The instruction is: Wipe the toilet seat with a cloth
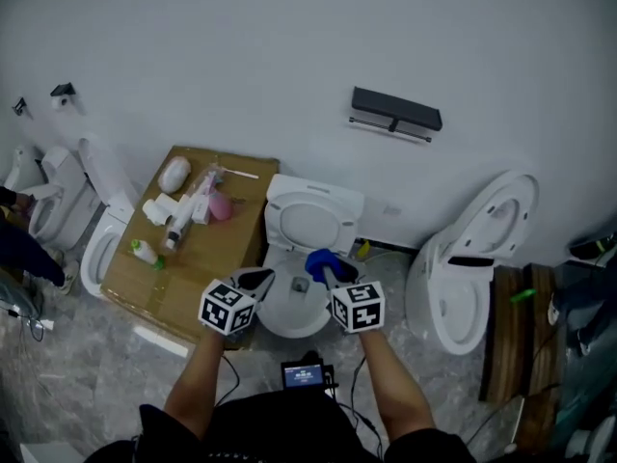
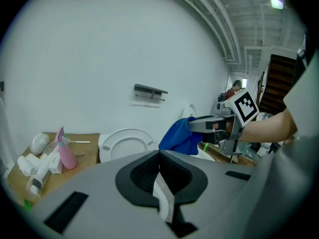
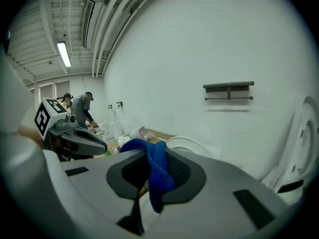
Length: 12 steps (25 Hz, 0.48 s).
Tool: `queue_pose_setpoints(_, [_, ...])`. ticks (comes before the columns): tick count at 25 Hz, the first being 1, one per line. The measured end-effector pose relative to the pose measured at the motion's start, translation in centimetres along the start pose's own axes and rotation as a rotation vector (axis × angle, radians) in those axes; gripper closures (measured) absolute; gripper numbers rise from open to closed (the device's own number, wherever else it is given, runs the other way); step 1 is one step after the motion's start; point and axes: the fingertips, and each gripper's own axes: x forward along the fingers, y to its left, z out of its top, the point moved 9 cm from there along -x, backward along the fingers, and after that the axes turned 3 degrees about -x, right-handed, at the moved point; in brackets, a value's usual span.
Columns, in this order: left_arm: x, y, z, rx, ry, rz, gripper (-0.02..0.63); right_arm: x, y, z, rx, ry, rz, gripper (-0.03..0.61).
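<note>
Two grippers hover over the toilet [image 1: 289, 316], and the cloth [image 3: 157, 180] is not yet on the seat [image 1: 278, 228]. Your right gripper [image 1: 328, 270] pinches the blue cloth between its pads. Your left gripper [image 2: 159, 154] has its pads pressed together on nothing.

The cloth hangs in the air at about 5 o'clock of the seat. It's bunched into a narrow strip with its long axis along the jaws, and the loose end droops toward 6 o'clock in the right gripper view. The seat's oval runs 12 to 6 in the head view, nose toward you.

Risks, as I judge them:
- Little cloth pokes past the tips, so hard jaw could scrape the seat.
- The thin bunch may wipe only a stripe.
- Your left gripper, close at 9 o'clock of the right, could bump it — or swing into the bottles [image 1: 183, 215] on the box [image 1: 193, 278].
</note>
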Motion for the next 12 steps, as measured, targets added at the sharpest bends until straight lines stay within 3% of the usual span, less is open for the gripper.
queue_pose_setpoints(12, [-11.6,-3.1,-7.8,0.087,-0.004,-0.079,0.601,-9.0,14.0,-7.1,0.028,0.031,-0.159,0.517])
